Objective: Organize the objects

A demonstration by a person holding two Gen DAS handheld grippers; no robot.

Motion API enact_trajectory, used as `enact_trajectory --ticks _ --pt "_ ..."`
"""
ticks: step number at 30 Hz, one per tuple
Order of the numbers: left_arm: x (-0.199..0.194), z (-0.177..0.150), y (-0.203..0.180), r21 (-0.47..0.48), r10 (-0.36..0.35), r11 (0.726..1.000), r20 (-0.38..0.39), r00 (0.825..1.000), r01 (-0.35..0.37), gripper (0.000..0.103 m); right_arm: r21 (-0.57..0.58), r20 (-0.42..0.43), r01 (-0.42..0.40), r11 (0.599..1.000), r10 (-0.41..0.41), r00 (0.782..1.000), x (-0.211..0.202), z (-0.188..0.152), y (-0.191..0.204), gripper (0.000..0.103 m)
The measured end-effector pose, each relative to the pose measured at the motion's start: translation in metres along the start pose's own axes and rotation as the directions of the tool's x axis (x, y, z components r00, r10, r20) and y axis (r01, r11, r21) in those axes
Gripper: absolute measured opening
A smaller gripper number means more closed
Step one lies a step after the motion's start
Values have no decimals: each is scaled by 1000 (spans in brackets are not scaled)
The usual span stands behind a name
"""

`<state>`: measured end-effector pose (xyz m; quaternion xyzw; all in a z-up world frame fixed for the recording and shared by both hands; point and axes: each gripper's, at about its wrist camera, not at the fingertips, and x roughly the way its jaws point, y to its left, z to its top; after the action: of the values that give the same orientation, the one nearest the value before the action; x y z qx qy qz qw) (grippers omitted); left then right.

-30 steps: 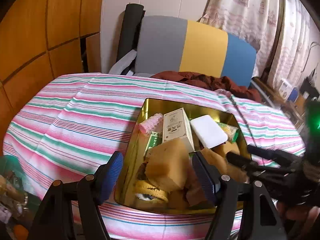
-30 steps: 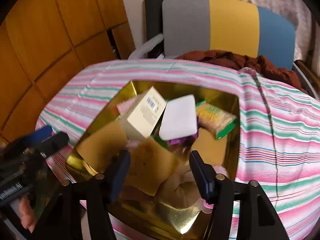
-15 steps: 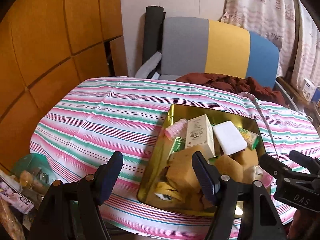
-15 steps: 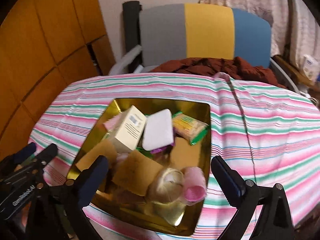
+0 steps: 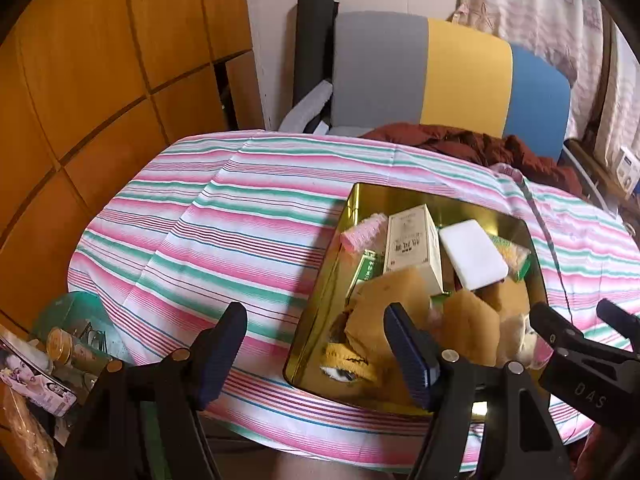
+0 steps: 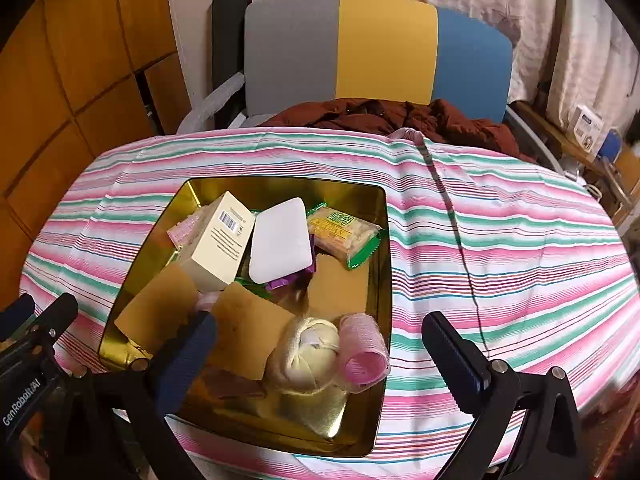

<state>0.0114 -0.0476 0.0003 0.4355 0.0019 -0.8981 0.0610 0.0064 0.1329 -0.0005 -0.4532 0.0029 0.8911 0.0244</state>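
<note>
At the centre of the right wrist frame, a gold tin (image 6: 380, 280) sits on a striped tablecloth (image 6: 500, 260), crowded with loose things. A cream carton (image 6: 218, 240) leans at its upper left, a white pad (image 6: 280, 242) lies beside that, and a green-edged snack packet (image 6: 346, 234) rests toward the upper right. Lower down lie tan sponges (image 6: 248, 332), a cream cloth bundle (image 6: 310, 356) and a pink hair roller (image 6: 364, 356) touching it.

Both tools stand empty. The right gripper (image 6: 320, 354) has its jaws spread very wide, the tin's lower half showing between them, nothing pressed. The left gripper (image 5: 316, 350) is also well open, over bare cloth and the tin's left wall (image 5: 320, 304).

A second ago the right gripper's jaws stood far narrower, flanking a tan sponge; now they are apart and that sponge lies free in the tin. The left wrist view has swung, so the tin has slid from bottom centre to the lower right of its frame.

Purple and green wrappers under the white pad are mostly hidden. A yellow patterned item (image 5: 348, 360) at the tin's lower edge in the left wrist view is hard to identify.
</note>
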Motion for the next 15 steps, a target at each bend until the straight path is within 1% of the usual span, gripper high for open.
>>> enact_trajectory --ticks 4,7,13,15 --pt "0 0 -3 16 23 1000 0 1000 -23 71 -19 4 20 1000 -20 1000 0 -1 4 103" --pt "-2 1 -5 20 27 999 12 1000 -28 71 -13 19 40 999 -40 999 -4 -2 4 103" --pt "-5 4 -7 27 43 999 28 999 -44 71 -8 48 40 999 -40 998 -11 -1 4 103" --pt "-4 5 -8 29 45 999 26 999 -46 71 -16 45 41 999 -41 998 -11 -1 7 103"
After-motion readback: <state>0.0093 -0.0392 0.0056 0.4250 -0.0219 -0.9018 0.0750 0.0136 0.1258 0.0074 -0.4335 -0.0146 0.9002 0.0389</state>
